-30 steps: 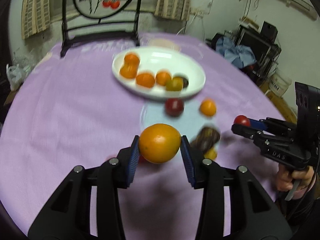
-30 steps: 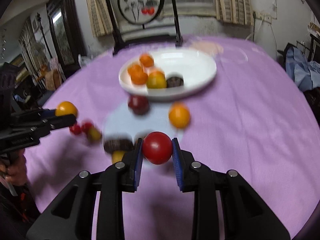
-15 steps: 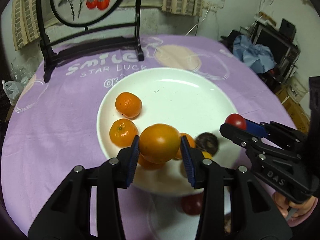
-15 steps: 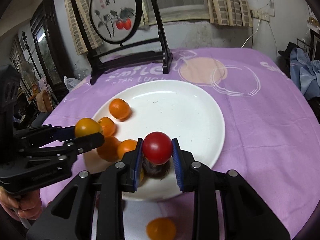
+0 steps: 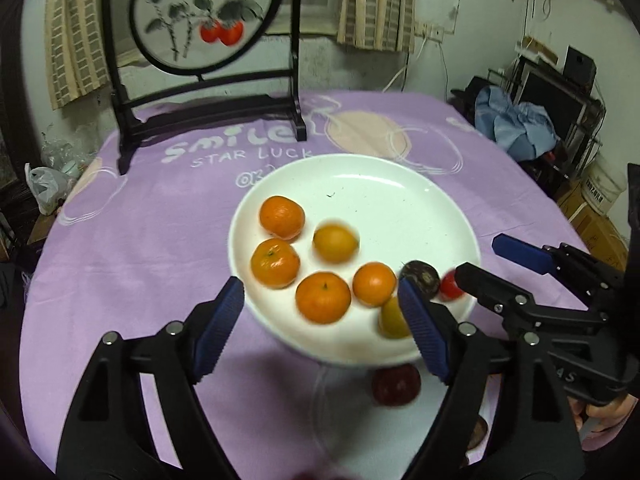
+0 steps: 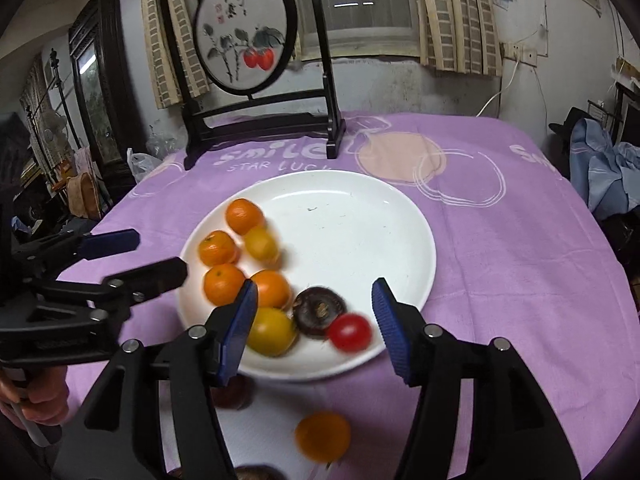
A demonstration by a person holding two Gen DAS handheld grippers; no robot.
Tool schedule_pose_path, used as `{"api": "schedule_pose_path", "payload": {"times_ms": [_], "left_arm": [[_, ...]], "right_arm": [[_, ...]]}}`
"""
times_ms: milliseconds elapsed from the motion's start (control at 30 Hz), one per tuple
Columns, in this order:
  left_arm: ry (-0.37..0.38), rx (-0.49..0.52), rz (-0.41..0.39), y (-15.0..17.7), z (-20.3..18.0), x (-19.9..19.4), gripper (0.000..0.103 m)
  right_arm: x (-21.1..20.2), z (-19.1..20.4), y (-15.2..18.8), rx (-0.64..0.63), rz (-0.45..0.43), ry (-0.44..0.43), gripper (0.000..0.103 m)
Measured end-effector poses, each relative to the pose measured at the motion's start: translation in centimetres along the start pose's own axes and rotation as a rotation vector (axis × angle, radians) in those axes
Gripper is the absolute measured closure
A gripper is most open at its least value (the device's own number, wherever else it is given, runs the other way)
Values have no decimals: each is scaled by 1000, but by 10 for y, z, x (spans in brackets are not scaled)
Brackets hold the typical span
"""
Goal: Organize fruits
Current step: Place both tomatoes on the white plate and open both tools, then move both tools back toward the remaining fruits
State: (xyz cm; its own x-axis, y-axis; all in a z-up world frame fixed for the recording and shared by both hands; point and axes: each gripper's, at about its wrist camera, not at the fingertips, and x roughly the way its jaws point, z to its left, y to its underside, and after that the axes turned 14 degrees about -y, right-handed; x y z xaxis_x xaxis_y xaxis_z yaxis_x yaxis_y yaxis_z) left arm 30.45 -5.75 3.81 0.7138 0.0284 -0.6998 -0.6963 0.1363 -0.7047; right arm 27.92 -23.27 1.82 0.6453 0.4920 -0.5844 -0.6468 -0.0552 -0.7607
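Left tool (image 5: 320, 316) jaws opening, nothing btwn the pads; it hangs over the near-left rim of the white plate (image 5: 400, 200). A blurred yellow-orange fruit (image 5: 335, 243) sits on the plate just ahead of it, w/ four mandarins (image 5: 282, 217) around: two to its left, two nearer the tool. Right tool (image 6: 314, 324) jaws also opening, empty, over the plate's near edge. Red cherry tomato (image 6: 349, 332), blurred, lies on the plate btwn its fingers but touches neither pad; dark round fruit (image 6: 319, 311) just beside it, yellow fruit (image 6: 272, 331) by the left finger. On the purple tabletop (image 6: 520, 260) below the right tool, off the plate: an orange fruit (image 6: 322, 436) & a dark red one (image 6: 233, 394).
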Motion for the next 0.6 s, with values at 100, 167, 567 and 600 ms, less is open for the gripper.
{"api": "schedule_pose_path", "payload": {"times_ms": [100, 167, 567, 600], "left_arm": [[-11, 2, -30, 14, 5, -25, 17], [-22, 2, -57, 25, 7, -44, 16], [-20, -68, -62, 118, 37, -98, 13], [-22, -65, -49, 131, 40, -97, 13]], "right_arm": [[-16, 18, 9, -35, -11, 6, 44], [-25, 28, 15, -50, -15, 8, 43], [-74, 62, 86, -80, 37, 23, 43], [-75, 64, 96, -78, 57, 20, 43]]}}
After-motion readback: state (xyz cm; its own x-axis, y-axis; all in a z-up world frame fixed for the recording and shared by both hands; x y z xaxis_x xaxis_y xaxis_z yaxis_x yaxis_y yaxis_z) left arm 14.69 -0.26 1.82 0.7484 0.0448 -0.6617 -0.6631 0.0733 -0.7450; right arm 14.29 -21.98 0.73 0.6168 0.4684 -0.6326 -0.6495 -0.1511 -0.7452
